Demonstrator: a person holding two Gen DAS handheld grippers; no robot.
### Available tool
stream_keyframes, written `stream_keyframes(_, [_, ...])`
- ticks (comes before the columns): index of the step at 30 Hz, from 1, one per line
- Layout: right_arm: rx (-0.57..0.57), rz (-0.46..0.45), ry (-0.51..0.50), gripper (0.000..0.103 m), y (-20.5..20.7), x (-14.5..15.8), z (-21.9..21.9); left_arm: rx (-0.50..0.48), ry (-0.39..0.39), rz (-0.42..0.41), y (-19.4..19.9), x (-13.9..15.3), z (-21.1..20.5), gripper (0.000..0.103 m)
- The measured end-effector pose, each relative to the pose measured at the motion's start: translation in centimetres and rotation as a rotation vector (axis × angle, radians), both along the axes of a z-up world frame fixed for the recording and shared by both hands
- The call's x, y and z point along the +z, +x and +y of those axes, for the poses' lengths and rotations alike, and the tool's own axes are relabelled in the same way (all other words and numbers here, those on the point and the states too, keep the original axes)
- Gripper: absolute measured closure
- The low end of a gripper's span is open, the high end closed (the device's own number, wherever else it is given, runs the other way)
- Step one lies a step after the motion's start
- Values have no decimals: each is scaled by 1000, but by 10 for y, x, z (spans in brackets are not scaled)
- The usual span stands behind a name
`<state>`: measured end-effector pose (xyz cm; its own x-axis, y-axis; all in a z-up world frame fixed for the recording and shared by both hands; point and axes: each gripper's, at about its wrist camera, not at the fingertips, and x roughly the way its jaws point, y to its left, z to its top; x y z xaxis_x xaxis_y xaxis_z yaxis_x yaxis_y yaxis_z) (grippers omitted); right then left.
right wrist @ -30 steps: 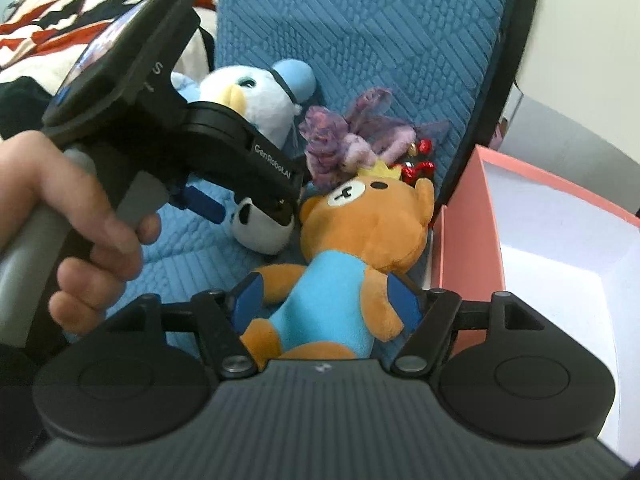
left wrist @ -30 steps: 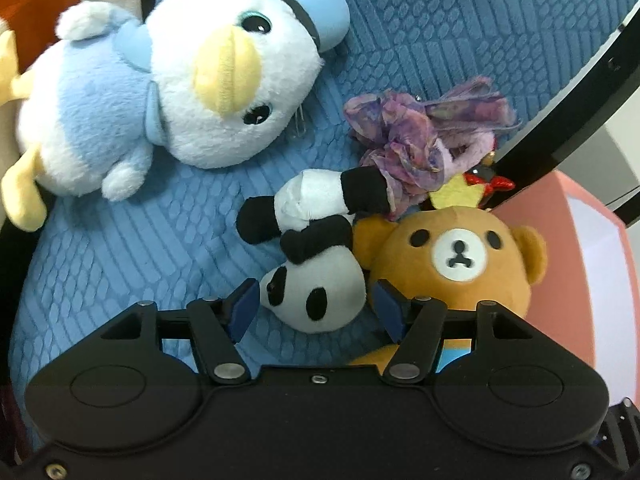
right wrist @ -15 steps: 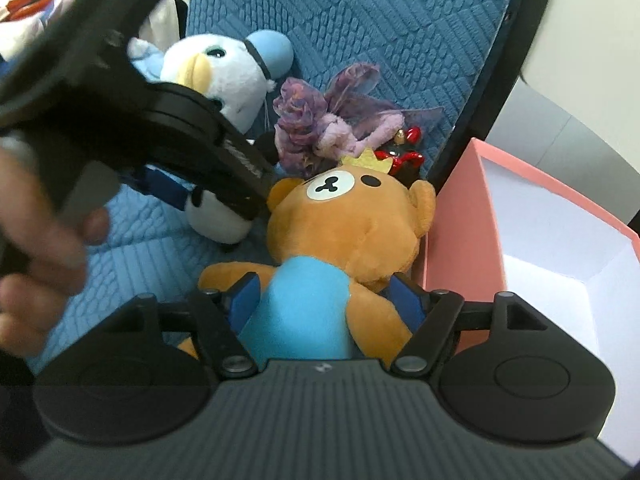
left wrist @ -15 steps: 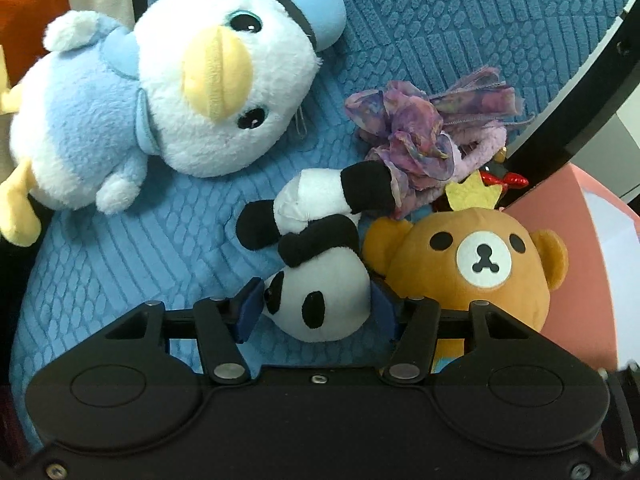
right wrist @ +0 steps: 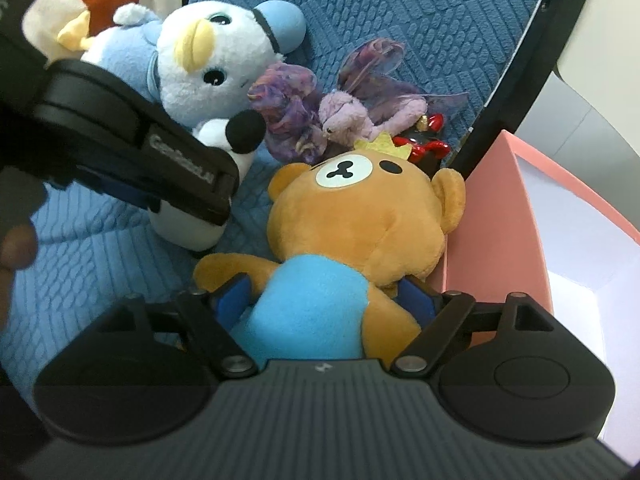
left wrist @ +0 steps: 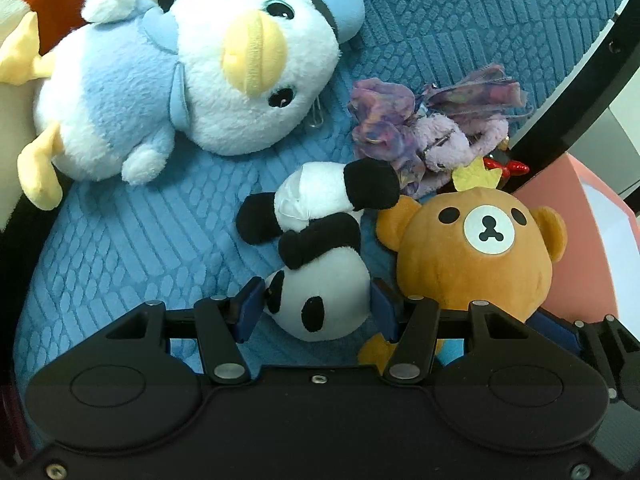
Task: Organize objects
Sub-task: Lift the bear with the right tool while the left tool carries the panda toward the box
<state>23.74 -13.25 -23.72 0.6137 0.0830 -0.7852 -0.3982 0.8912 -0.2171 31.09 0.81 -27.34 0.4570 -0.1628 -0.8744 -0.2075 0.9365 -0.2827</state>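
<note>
in the left wrist view the left gripper [left wrist: 318, 306] sits at 6 o'clock with its blue pads on either side of the panda [left wrist: 320, 280] head. its jaws have just been closing, and the pads [left wrist: 249, 307] now touch the head on both sides, so it grips the panda. the panda lies upside down on the blue cushion [left wrist: 140, 248], legs toward 12 o'clock. at 3 o'clock from it, touching, is the bear [left wrist: 476, 256] head, face up. beyond both, at 1 o'clock, lies a purple toy [left wrist: 436, 136] with gauzy wings, and a red trinket [left wrist: 508, 165] just beside it. at 10 o'clock, well apart from the panda, the duck [left wrist: 180, 80] lies on its side.

in the right wrist view the right gripper [right wrist: 326, 300] at 6 o'clock straddles the bear's [right wrist: 360, 220] blue body. its jaws have just been opening; the pads stand on either side of the body, and whether they still press on it cannot be told. the bear lies face up, head toward 12 o'clock. at 3 o'clock stands a pink box [right wrist: 496, 240], touching the bear. at 9 o'clock the left gripper's black body crosses over the panda [right wrist: 224, 140]. farther, the purple toy [right wrist: 352, 116] lies at 12 o'clock and the duck [right wrist: 192, 56] at 11 o'clock.
</note>
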Motion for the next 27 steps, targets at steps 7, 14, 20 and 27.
stream_keyframes(7, [30, 42, -13, 18, 6, -6, -1, -3, 34, -9, -9, 1, -1, 49])
stream_keyframes(14, [9, 129, 37, 26, 14, -13, -9, 5, 68, -5, -32, 9, -2, 49])
stream_keyframes(20, [-10, 102, 70, 40, 5, -2, -10, 25, 32, -26, -54, 23, 1, 49])
stream_keyframes(27, [14, 67, 172, 40, -24, 25, -17, 67, -8, -45, -68, 36, 10, 50])
